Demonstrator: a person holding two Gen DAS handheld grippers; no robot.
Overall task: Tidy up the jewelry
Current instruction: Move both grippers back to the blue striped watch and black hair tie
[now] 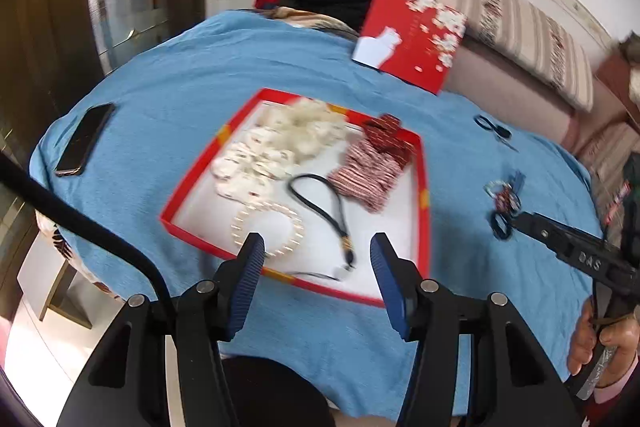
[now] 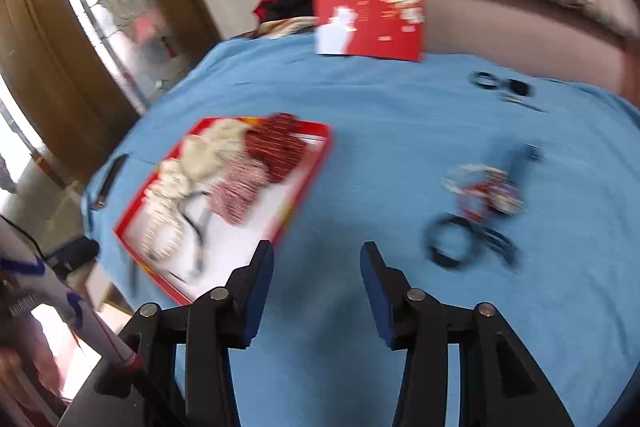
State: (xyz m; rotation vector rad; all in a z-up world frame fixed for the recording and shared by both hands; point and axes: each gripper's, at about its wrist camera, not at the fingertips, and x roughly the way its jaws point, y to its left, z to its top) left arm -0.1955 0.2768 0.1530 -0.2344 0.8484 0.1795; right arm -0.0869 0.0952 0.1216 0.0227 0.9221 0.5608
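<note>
The left gripper (image 1: 317, 247) hangs with its blue ribbed pads spread apart and nothing between them, poised over the near edge of the red-rimmed tray (image 1: 423, 163), which serves here as the landmark. Its own view alone shows the tray's contents clearly: a pale beaded bracelet (image 1: 267, 231) lies just beyond the left pad on the white floor, a black cord necklace (image 1: 320, 203) with a small clasp loops beside it toward the tray's middle, a heap of cream-white pieces (image 1: 276, 143) fills the far left part, and a pile of red-and-white striped pieces (image 1: 372, 163) fills the far right. The right gripper (image 2: 318, 253) likewise stands spread and empty, over bare blue cloth (image 2: 380, 131) just right of the tray's near right corner; its picture is blurred, so the tray's items there read only as smears. That view does show better the loose jewellery still outside the tray: a tangle of bracelets (image 2: 484, 191), white, red and blue, well to the tray's right, with a dark blue ring-shaped band (image 2: 448, 241) touching its near side. Scissors (image 2: 504, 89) lie beyond that, farther from the tray. A red lid with white blossoms (image 1: 416, 35) stands tilted past the tray's far right corner. Only the left view shows the dark phone (image 1: 84, 139) plainly, left of the tray, and the person's hand (image 1: 600, 343) gripping the other tool's handle at the far right.
</note>
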